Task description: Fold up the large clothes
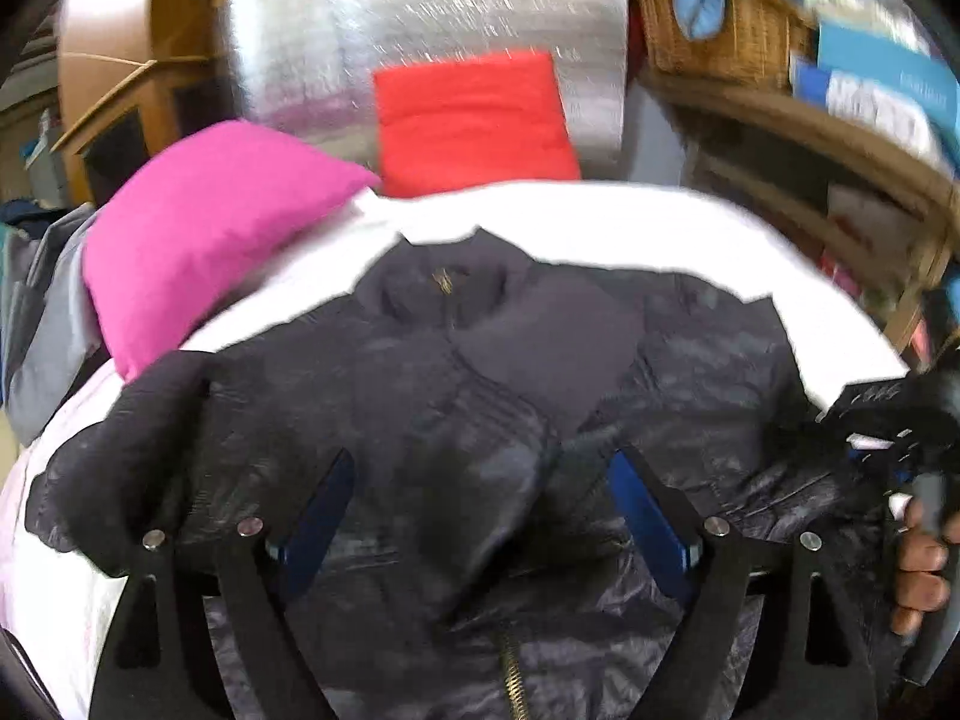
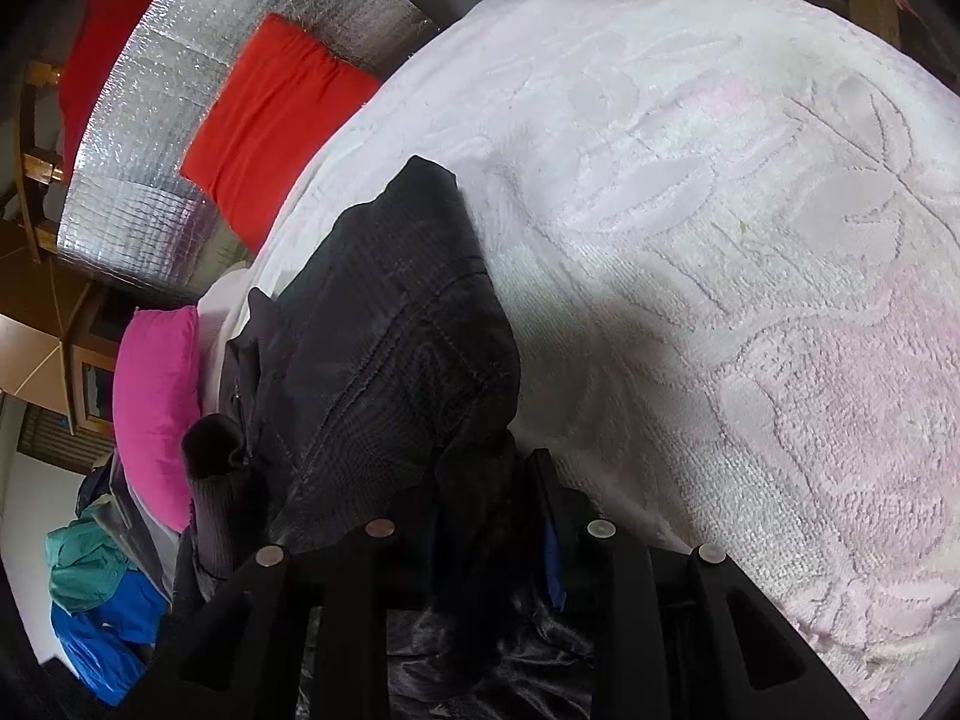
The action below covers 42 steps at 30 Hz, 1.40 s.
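A dark navy quilted jacket (image 1: 480, 372) lies front up on a white towel-covered bed (image 1: 600, 222), collar toward the far side, brass zipper down the middle. My left gripper (image 1: 480, 468) hovers open over the jacket's lower front, blue-padded fingers (image 1: 642, 504) wide apart with nothing between them. My right gripper (image 2: 480, 480) is shut on a fold of the jacket's side (image 2: 390, 330), lifting it off the towel (image 2: 720, 240). It also shows at the right edge of the left wrist view (image 1: 900, 438), held by a hand.
A pink pillow (image 1: 198, 234) and a red cushion (image 1: 474, 120) lie at the bed's far end against a silver foil panel (image 1: 420, 30). A wicker basket (image 1: 720, 30) and shelves stand right. A pile of blue and teal clothes (image 2: 96, 600) lies beside the bed.
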### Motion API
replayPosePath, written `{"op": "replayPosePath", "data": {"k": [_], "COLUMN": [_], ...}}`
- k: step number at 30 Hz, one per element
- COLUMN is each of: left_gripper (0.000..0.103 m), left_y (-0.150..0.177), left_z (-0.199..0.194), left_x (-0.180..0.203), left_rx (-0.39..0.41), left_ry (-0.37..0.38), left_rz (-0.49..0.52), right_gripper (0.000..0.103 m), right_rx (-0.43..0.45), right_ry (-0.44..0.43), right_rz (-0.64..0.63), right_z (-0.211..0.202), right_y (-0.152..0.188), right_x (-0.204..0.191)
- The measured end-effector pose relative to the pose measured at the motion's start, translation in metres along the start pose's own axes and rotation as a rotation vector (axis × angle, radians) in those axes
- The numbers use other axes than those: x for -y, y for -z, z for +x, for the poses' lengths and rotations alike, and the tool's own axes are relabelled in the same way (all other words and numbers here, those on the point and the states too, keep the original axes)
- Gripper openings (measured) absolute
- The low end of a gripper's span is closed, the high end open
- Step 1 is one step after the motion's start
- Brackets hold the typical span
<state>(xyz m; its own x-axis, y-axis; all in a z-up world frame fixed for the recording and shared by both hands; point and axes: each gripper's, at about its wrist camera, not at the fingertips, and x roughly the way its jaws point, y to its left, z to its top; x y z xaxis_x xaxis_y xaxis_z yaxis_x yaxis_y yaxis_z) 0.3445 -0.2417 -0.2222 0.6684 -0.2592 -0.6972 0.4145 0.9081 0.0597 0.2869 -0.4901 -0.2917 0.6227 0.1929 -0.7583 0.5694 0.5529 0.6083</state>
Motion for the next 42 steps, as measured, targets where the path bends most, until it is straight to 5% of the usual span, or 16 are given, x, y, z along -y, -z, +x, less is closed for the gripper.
{"op": "replayPosePath", "data": {"k": [3, 5, 19, 26, 30, 34, 39, 42], "left_gripper": [0.087, 0.087, 0.083, 0.083, 0.083, 0.083, 0.053, 0.050], "left_y": [0.000, -0.002, 0.025, 0.045, 0.044, 0.043, 0.046, 0.048], "left_z": [0.025, 0.034, -0.022, -0.035, -0.017, 0.010, 0.039, 0.034], "left_x": [-0.001, -0.015, -0.149, -0.194, -0.197, -0.185, -0.172, -0.176], "left_rx": [-0.060, -0.079, -0.059, -0.074, -0.109, -0.148, -0.238, -0.229], "left_ry": [-0.084, -0.051, -0.107, -0.001, 0.066, 0.039, -0.116, -0.112], "left_rz": [-0.006, -0.071, -0.314, -0.433, -0.478, -0.442, -0.377, -0.398], "right_gripper": [0.028, 0.028, 0.028, 0.035, 0.050, 0.051, 0.029, 0.027], "right_rx": [-0.006, -0.012, -0.028, -0.020, -0.025, -0.015, 0.042, 0.114], "right_ry": [-0.001, -0.011, -0.047, -0.040, -0.072, -0.027, 0.009, -0.012], "right_rz": [-0.007, -0.003, 0.052, 0.082, 0.099, 0.026, -0.029, -0.080], "right_z": [0.001, 0.002, 0.001, -0.001, -0.001, 0.001, -0.011, -0.029], "right_y": [-0.001, -0.002, -0.002, 0.000, -0.001, 0.002, 0.003, 0.001], "right_x": [0.000, 0.001, 0.009, 0.009, 0.010, 0.000, -0.011, -0.019]}}
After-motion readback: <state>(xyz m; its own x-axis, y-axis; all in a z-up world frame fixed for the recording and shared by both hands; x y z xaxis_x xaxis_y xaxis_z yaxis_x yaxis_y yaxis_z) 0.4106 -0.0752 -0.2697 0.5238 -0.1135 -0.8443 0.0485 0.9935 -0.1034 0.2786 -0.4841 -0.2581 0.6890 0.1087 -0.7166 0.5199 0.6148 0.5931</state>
